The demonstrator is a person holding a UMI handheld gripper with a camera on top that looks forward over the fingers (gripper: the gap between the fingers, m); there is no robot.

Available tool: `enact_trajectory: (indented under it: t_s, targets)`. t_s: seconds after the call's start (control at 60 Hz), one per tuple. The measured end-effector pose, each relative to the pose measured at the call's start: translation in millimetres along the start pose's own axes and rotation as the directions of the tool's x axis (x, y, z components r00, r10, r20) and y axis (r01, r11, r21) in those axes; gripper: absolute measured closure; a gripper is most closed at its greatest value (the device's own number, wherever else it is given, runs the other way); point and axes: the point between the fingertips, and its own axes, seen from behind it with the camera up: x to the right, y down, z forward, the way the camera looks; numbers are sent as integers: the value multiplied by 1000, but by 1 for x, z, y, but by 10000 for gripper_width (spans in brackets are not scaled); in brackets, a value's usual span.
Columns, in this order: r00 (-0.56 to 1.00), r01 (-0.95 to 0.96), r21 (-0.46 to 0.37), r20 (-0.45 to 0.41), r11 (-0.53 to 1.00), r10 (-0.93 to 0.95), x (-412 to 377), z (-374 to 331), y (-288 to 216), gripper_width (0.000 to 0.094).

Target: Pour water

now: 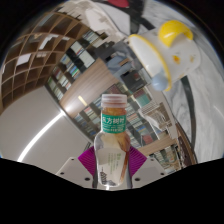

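Plainly, the gripper (113,178) pinches a clear plastic bottle (113,140), its two fingers pressed against the lower body from either side, with only a sliver of pink pad (103,180) showing at the left of the bottle. The bottle stands nearly upright between the fingers and rises well above them; it carries a green label (114,125) with white characters round its shoulder and a pale cap (115,99) on top, still closed. The view is tilted hard, so the room behind leans. Up and beyond the bottle's cap, well apart from it, a white spray bottle with a yellow cap (168,46) shows, tilted in the frame; whether it rests on something or is held cannot be told. A clear glass cup (158,122) sits just beside the bottle on its right side, near the label's height, its rim tilted with the view. To the left a broad pale surface (45,125) sweeps away, with open room along it, and a wooden lattice shelf (35,60) curves above its far edge. Behind the bottle's shoulder lies a band of cluttered shelving (85,65), too small to read.
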Motion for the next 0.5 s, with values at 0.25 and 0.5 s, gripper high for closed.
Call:
enact_trajectory:
  t_s: [0.25, 0.5]
  targets:
    - [993, -98, 79, -59, 992, 103, 36, -20, -35, 550]
    - [931, 356, -71, -61, 932, -360, -49, -6, 6, 551]
